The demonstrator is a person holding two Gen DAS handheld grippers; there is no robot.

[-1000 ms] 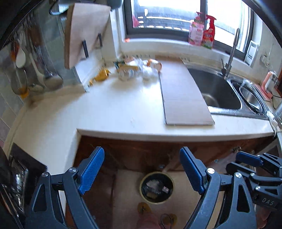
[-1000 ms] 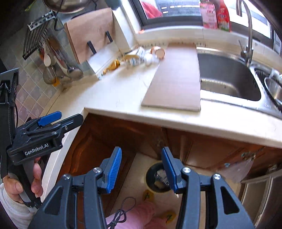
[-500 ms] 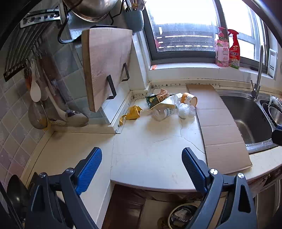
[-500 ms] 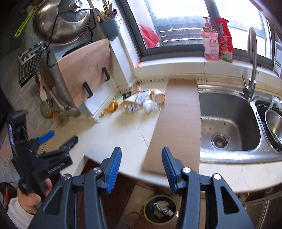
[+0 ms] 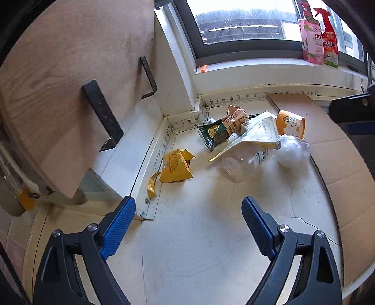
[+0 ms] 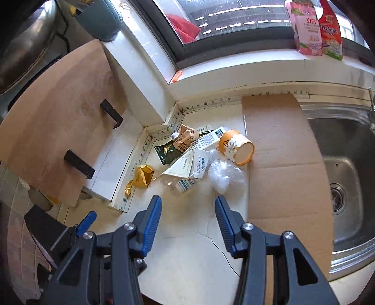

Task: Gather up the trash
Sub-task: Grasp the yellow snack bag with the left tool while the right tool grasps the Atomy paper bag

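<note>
Trash (image 5: pixel 246 140) lies heaped on the table (image 5: pixel 199 234) ahead of both my claws: one crinkled yellow wrapper (image 5: pixel 175 165), one clear plastic bottle (image 5: pixel 243 159), one orange paper cup (image 5: pixel 290 123) on its side, one crumpled clear bag (image 5: pixel 293 150), one dark green pouch (image 5: pixel 214 136). One flat cardboard sheet (image 6: pixel 281 152) lies right of it. My left claw (image 5: pixel 188 225) gapes wide, having just widened, empty; my right claw (image 6: pixel 188 223) stands half apart, empty.

both views look forward and steeply down along their own tongs, from close above the counter (image 5: pixel 199 234) toward its back corner under the window (image 5: pixel 246 21). the left view sits nearer the wall board (image 5: pixel 58 82); the right view takes in the sink (image 6: pixel 339 176). both share the trash pile (image 5: pixel 246 138), cardboard (image 6: pixel 281 152) and window sill.
</note>
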